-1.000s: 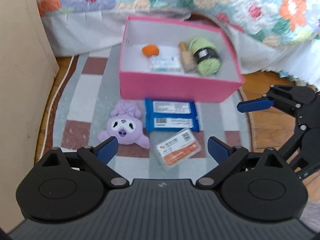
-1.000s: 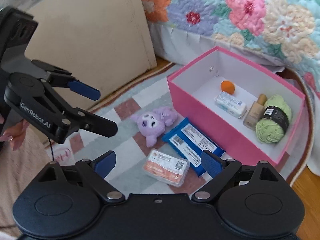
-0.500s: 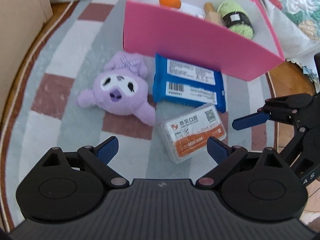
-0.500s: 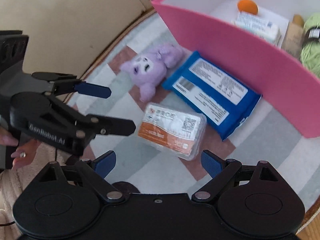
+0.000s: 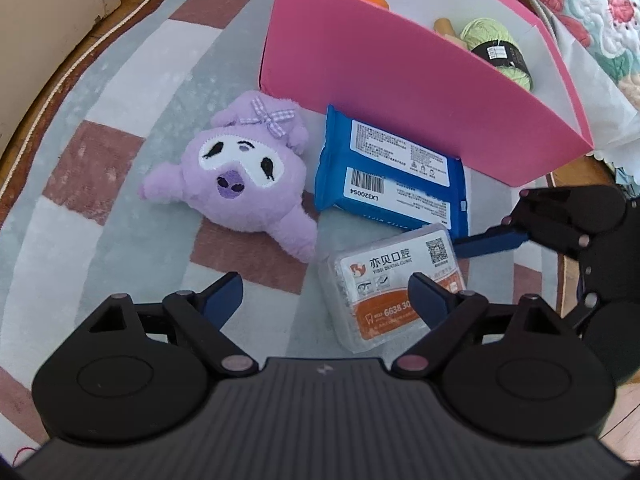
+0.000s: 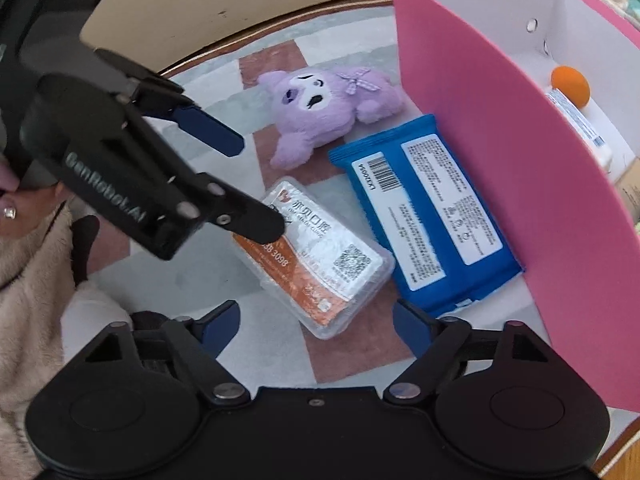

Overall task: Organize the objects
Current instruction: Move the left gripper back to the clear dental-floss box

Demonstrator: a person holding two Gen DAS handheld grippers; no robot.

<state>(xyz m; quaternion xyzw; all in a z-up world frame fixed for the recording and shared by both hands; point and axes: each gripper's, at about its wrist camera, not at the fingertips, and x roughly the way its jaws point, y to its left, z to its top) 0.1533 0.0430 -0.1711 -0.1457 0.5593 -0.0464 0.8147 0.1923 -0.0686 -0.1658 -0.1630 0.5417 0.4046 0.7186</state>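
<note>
On the rug [image 5: 100,92] in the left wrist view, the left gripper [image 5: 324,294] is hanging much lower than a second ago, its jaws having just been closing yet still wide, gripping nothing, with one finger passing over the clear floss box [image 5: 394,284] and the other over bare rug. The plush [image 5: 244,182] and blue pack [image 5: 390,170] are lying just beyond, in front of the pink box [image 5: 400,92]; yarn [image 5: 498,46] is showing inside, and the right gripper [image 5: 492,240] is reaching the floss box's far corner. This looks like the approach to a pickup, not yet a grasp. In the right wrist view, the right gripper [image 6: 316,326] is likewise sitting low, jaws narrowing but apart and empty, the floss box [image 6: 320,256] just ahead of them. Only here are the person's sleeve [image 6: 28,264], the left gripper [image 6: 256,184] over the floss box, and the box's orange ball [image 6: 570,84] appearing.
</note>
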